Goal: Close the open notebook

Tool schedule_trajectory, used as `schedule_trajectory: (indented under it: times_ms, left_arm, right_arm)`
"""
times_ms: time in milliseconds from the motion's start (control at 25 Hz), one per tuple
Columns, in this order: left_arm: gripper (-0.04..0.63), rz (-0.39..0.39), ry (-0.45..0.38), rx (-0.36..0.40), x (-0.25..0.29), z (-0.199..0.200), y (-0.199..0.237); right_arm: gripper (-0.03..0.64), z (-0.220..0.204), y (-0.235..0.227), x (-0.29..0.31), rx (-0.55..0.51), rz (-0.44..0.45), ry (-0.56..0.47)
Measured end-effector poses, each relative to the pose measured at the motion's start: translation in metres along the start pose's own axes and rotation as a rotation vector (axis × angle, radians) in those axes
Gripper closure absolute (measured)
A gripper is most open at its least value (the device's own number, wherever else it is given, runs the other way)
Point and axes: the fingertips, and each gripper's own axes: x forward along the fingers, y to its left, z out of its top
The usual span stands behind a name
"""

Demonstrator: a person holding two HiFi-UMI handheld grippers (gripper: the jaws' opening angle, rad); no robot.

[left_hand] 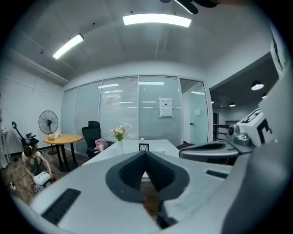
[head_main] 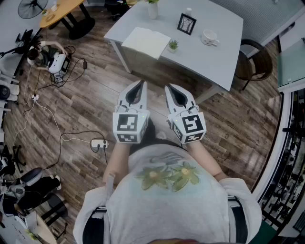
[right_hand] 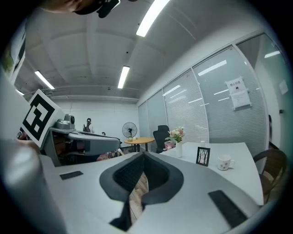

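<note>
The open notebook (head_main: 146, 42) lies flat with its white pages up near the front left edge of the white table (head_main: 224, 57), far ahead of both grippers. I hold the left gripper (head_main: 139, 84) and the right gripper (head_main: 167, 88) side by side in front of my chest, over the wooden floor and well short of the table. Both point roughly level toward it. The left gripper (left_hand: 145, 153) has its jaws together with nothing between them. The right gripper (right_hand: 143, 154) is also shut and empty. Neither gripper view shows the notebook.
On the table stand a small potted plant (head_main: 173, 45), a black picture frame (head_main: 187, 24), a cup (head_main: 208, 37) and a vase (head_main: 152, 8). A chair (head_main: 252, 59) sits at its right end. Cables and a power strip (head_main: 98, 143) lie on the floor to the left.
</note>
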Motion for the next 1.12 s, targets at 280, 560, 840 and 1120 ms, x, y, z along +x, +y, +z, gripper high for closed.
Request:
schedule_trajectory:
  times_ms: [280, 560, 840, 1120]
  left_arm:
    - [0.592, 0.002, 0.004, -0.017, 0.005, -0.001, 0.007]
    - [0.592, -0.017, 0.009, -0.023, 0.024, -0.003, 0.018]
    - [0.592, -0.031, 0.026, -0.046, 0.051, -0.006, 0.048]
    - [0.592, -0.08, 0.037, -0.052, 0.081, -0.01, 0.077]
  right_arm:
    - [0.597, 0.007, 0.001, 0.008, 0.053, 0.044, -0.045]
    - [0.597, 0.002, -0.007, 0.027, 0.078, 0.044, -0.026]
    - [0.499, -0.005, -0.019, 0.065, 0.156, 0.024, 0.029]
    - [0.39, -0.011, -0.035, 0.109, 0.243, 0.019, 0.059]
